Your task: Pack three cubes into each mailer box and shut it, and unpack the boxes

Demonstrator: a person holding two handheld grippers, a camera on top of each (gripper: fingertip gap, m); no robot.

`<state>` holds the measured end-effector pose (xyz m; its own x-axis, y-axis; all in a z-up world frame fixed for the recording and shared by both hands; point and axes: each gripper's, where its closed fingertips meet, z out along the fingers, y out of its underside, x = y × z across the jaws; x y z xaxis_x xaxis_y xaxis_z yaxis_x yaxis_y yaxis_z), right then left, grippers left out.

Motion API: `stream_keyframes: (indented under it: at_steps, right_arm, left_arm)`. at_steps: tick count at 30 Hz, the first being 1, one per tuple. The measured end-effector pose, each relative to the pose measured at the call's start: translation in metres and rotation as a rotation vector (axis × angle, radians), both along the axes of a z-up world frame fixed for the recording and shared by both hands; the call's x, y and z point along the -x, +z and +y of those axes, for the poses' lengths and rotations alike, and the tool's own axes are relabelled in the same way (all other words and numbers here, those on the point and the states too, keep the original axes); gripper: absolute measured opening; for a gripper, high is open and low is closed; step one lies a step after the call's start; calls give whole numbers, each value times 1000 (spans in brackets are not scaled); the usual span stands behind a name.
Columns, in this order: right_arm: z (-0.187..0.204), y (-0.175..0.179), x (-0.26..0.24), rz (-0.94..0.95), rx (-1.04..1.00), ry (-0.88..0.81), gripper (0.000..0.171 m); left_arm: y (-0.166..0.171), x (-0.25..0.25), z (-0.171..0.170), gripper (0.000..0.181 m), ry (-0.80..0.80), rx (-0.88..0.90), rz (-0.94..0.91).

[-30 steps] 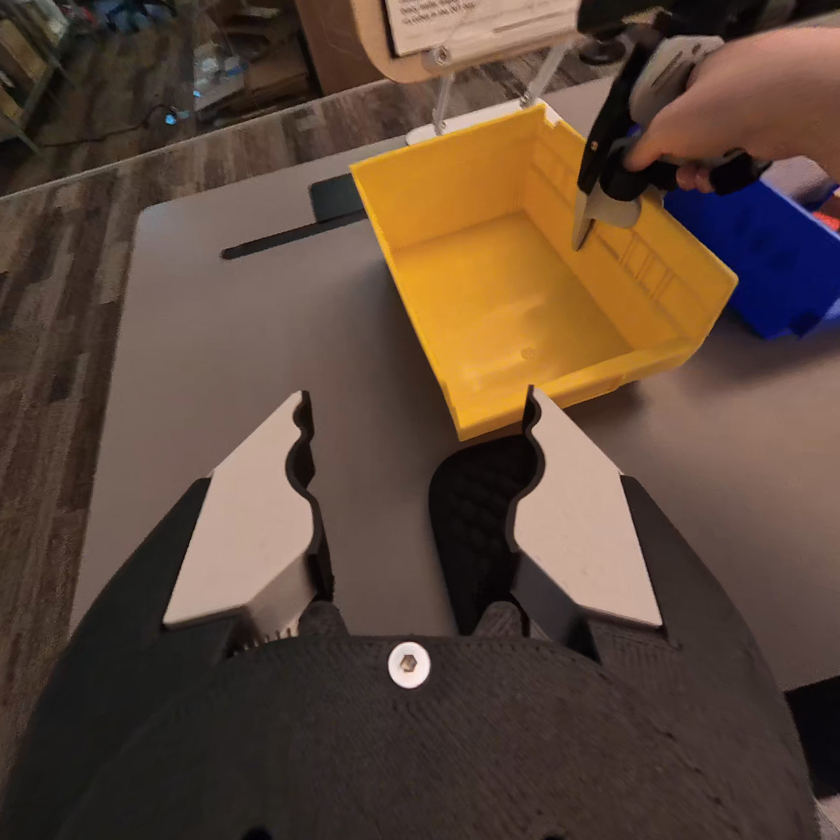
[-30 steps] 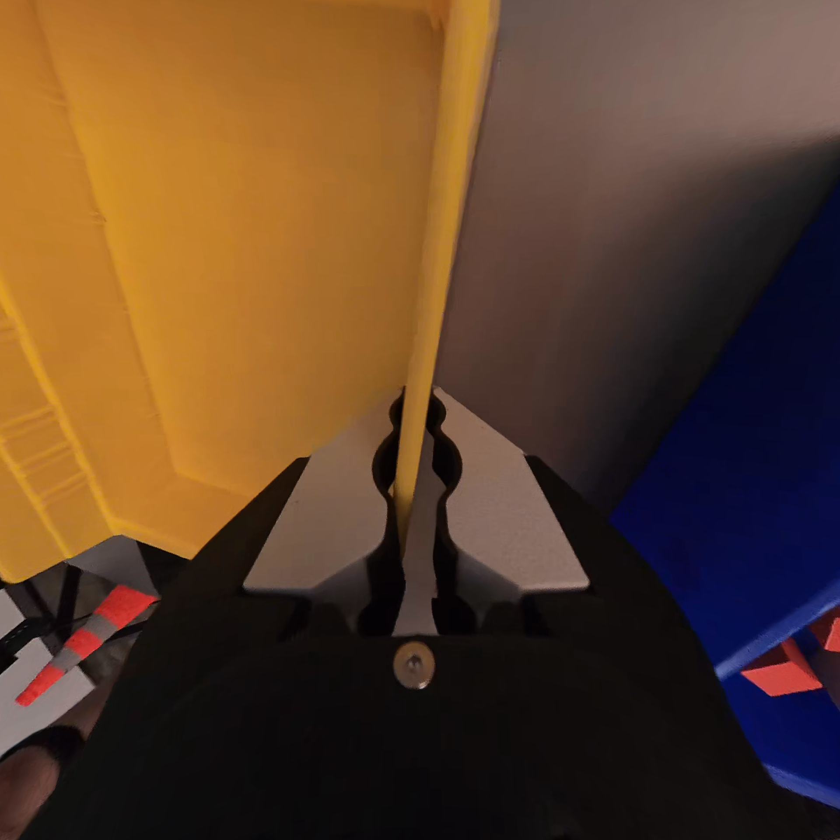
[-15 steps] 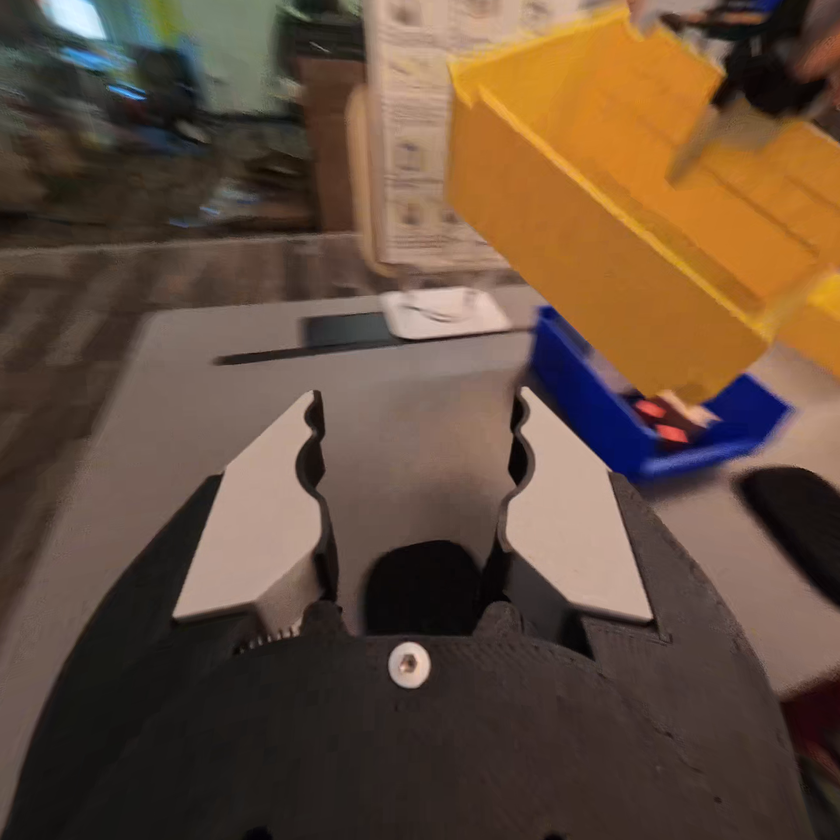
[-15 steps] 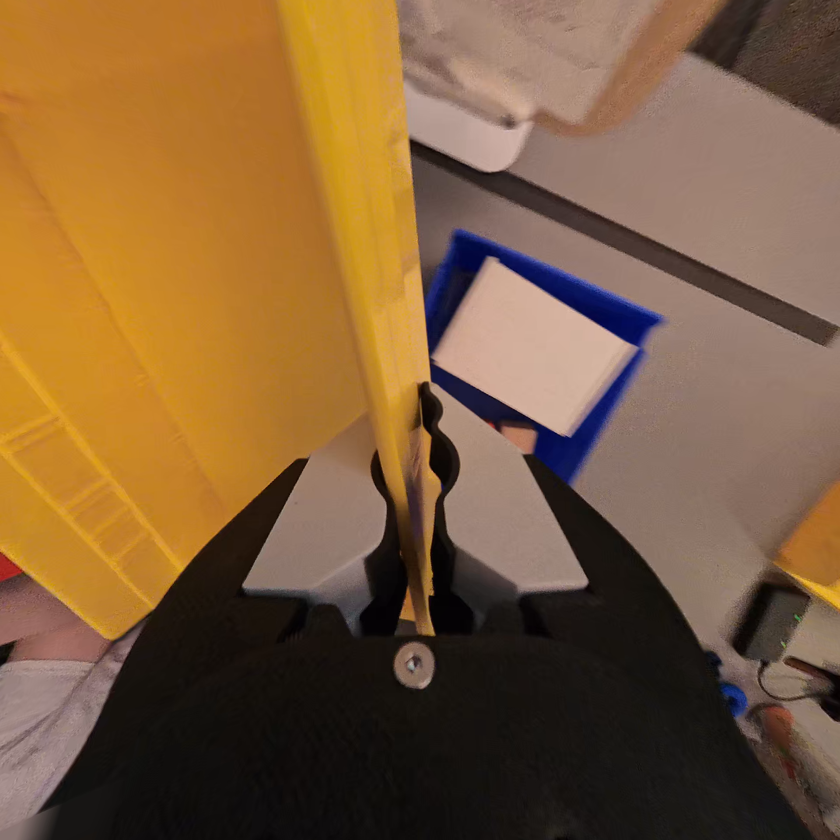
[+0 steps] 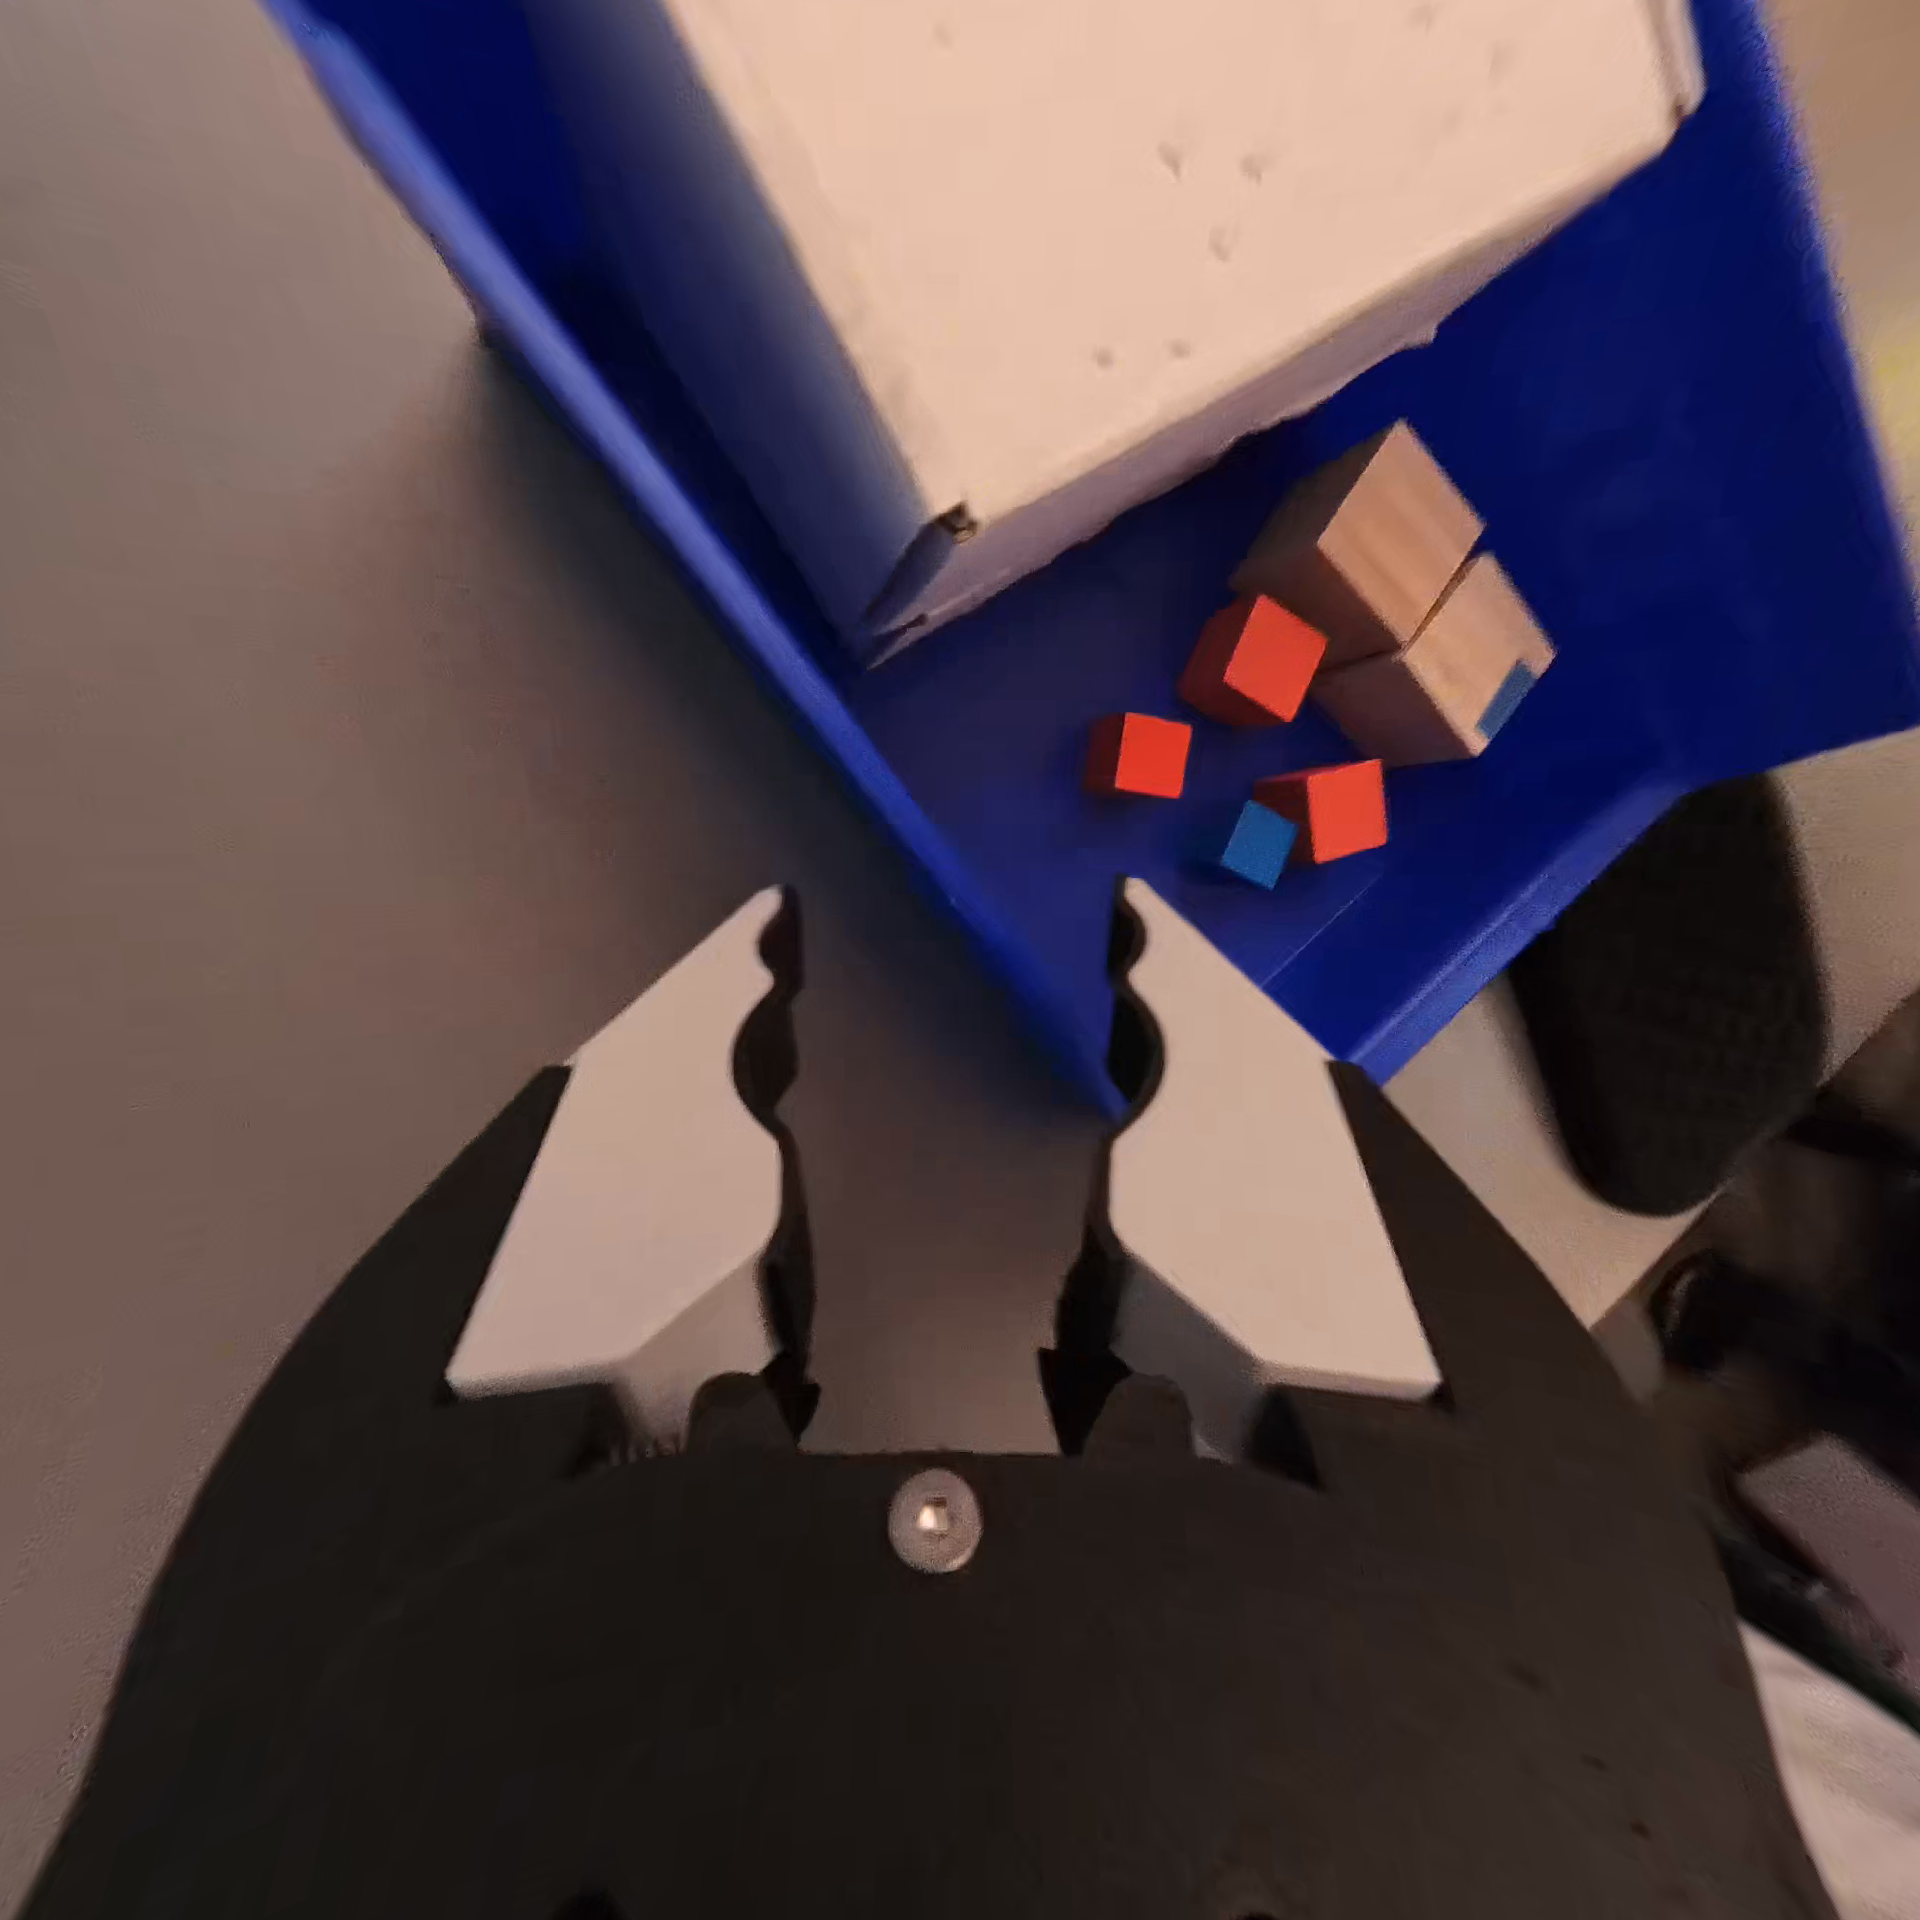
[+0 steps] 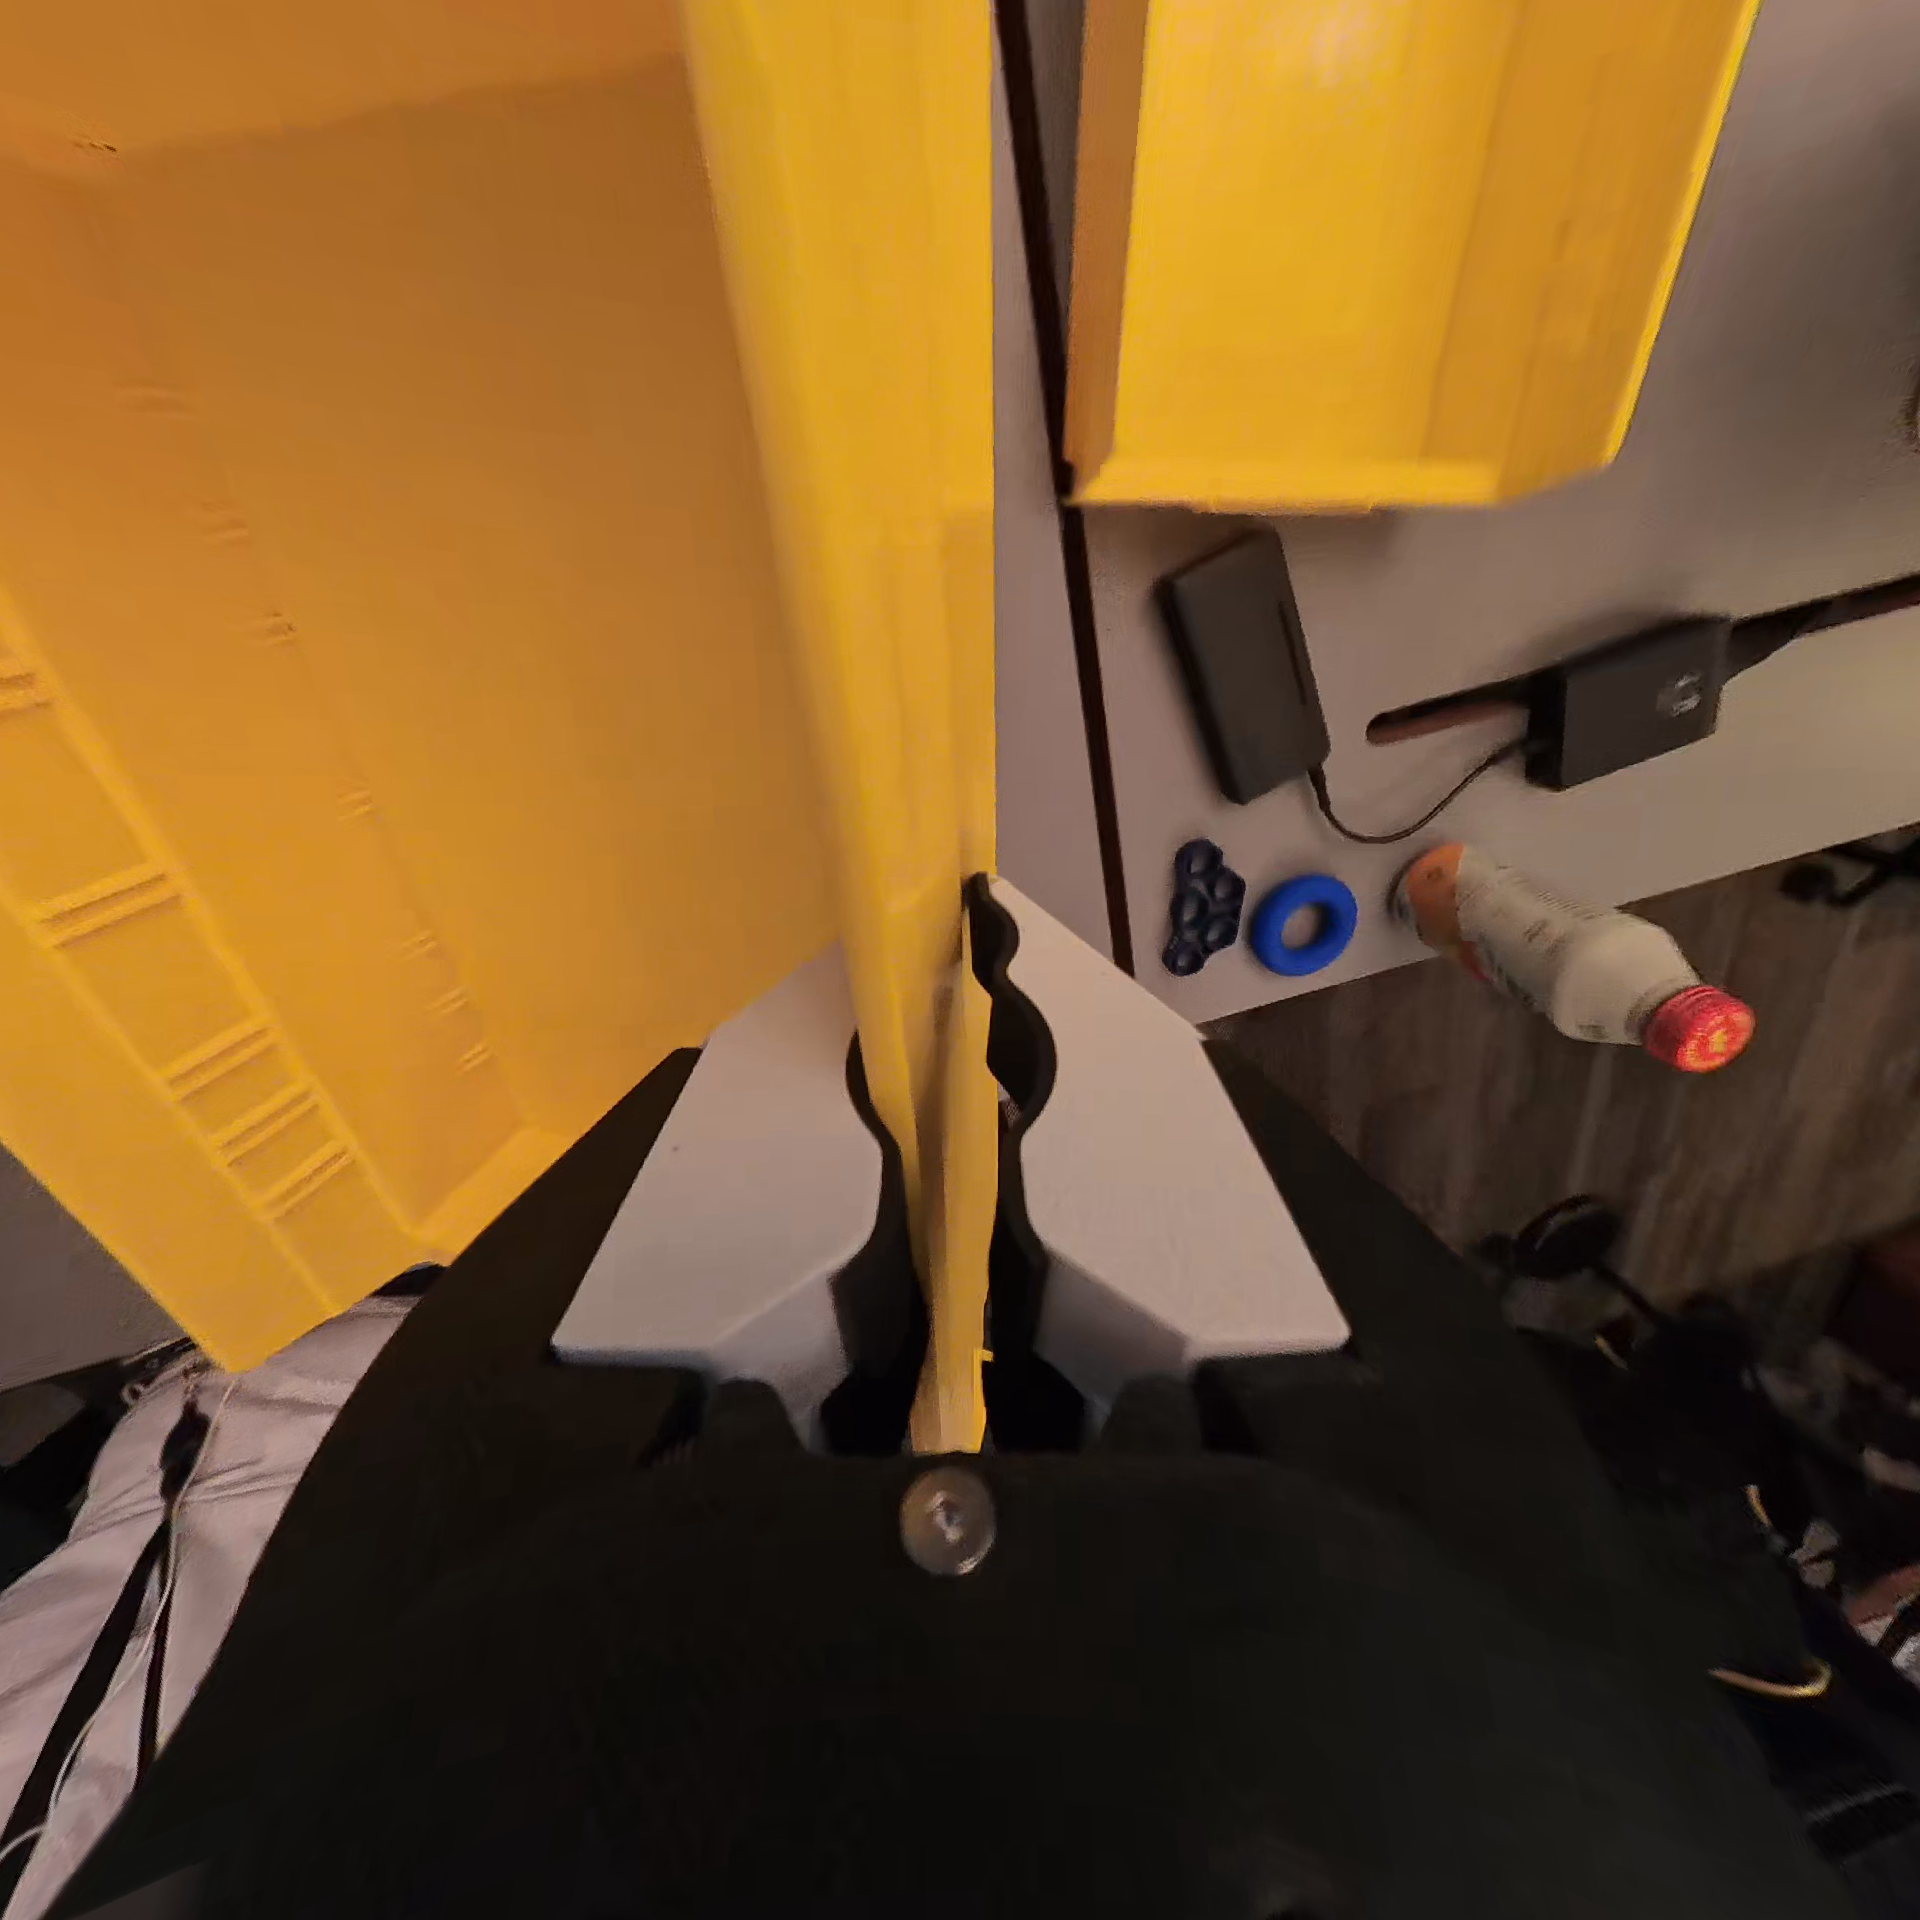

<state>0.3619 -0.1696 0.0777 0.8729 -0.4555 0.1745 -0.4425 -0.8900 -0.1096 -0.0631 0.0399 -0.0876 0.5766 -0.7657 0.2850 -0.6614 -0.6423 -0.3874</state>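
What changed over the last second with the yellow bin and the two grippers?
The right gripper lifted the yellow bin off the table and carried it over to a second yellow bin. The left gripper swung from the table over to the blue bin, above its white mailer box and cubes. Unchanged: right fingers clamped on the bin wall, left open and empty.

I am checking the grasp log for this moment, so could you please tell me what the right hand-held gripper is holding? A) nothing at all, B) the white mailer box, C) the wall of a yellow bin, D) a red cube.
C: in the right wrist view the right hand-held gripper is shut on the thin wall of the yellow bin, which runs straight down between its fingers.
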Motion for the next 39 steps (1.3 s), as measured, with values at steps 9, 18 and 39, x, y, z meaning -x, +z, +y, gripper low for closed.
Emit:
stream_keyframes:
  at_steps: [9, 18, 39]
  right_arm:
    - [0, -110, -5, 202, -41, -13, 5]
    - [83, -177, 54, 388, -175, 26, 5]
    - [82, -214, 28, 404, -154, 89, 3]
  left_arm:
    - [-14, 30, 5, 7, -83, 150, 282]
    - [-11, 207, 101, 3, 259, 80, 311]
    - [-6, 456, 108, 3, 457, -83, 274]
